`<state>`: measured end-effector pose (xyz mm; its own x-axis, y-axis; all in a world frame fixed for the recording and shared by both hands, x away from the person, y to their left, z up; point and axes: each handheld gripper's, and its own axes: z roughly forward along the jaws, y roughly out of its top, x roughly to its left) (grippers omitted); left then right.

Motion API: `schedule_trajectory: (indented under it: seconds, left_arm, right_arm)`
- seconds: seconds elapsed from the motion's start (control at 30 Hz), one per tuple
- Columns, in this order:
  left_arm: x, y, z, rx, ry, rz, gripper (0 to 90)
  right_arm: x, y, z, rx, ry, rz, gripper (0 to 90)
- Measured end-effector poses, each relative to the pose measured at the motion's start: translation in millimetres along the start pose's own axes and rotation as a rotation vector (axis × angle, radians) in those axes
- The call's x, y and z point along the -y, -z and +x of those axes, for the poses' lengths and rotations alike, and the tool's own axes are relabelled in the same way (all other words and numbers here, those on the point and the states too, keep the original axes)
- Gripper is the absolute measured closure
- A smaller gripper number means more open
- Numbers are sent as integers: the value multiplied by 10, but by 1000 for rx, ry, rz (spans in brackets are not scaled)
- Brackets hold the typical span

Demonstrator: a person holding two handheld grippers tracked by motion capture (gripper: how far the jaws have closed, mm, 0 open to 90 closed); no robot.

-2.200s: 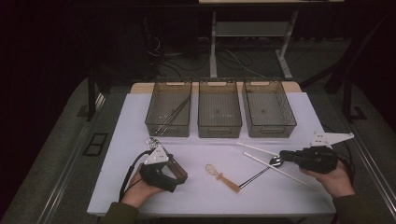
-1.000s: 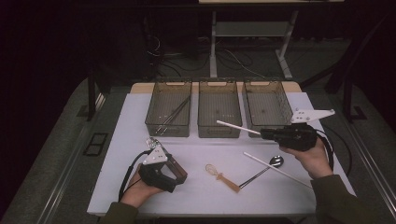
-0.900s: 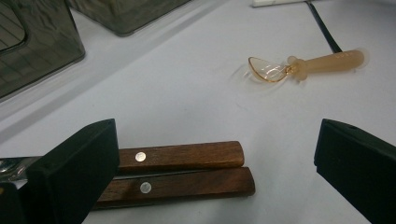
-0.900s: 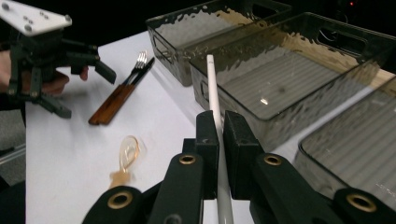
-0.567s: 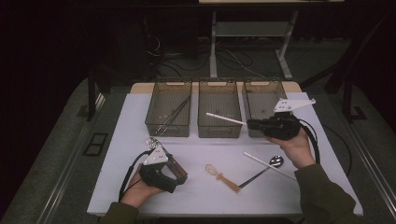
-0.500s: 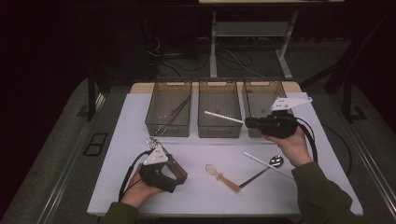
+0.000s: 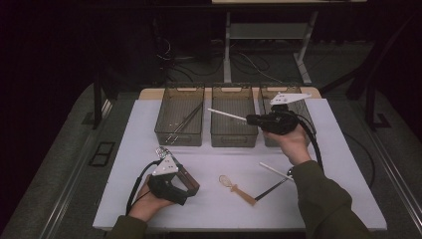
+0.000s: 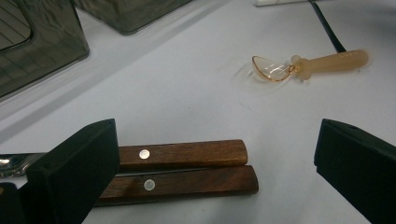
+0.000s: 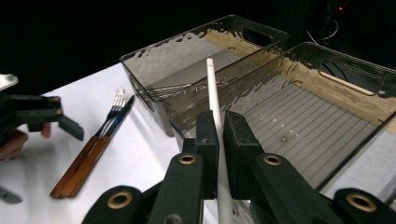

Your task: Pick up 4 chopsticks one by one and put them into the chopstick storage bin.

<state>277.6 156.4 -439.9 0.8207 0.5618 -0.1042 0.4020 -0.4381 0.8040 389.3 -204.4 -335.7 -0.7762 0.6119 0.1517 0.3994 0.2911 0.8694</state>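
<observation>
Your right gripper [image 7: 253, 119] carried the white chopstick [image 7: 226, 114] up from the table's near right — jaws clenched on it — to above the middle bin [image 7: 234, 140], likely ready to drop. Your left gripper [image 8: 215, 154] sat released beside the wooden-handled cutlery [image 8: 184, 170].

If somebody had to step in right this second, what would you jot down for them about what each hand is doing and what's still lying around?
Right gripper: shut on a white stick, held over the middle bin.
Left gripper: open, resting on the table, a wood-handled fork and knife between its jaws, not gripped.
Left bin: some thin utensils already inside.
Left to sort: the amber spoon, another white stick, a dark-handled utensil, the fork and knife.
</observation>
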Motion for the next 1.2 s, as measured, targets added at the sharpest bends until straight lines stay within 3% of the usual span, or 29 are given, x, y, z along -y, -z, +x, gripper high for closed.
schedule_trajectory:
  seconds: [0.67,1.2]
  left_arm:
    - [4,-10,-8,5,6,9,0]
    - [4,-13,-13,13,8,1,0]
  right_arm:
    - [-349,-664,104,31,-15,47,850]
    - [-668,-1490,230,73,15,164,849]
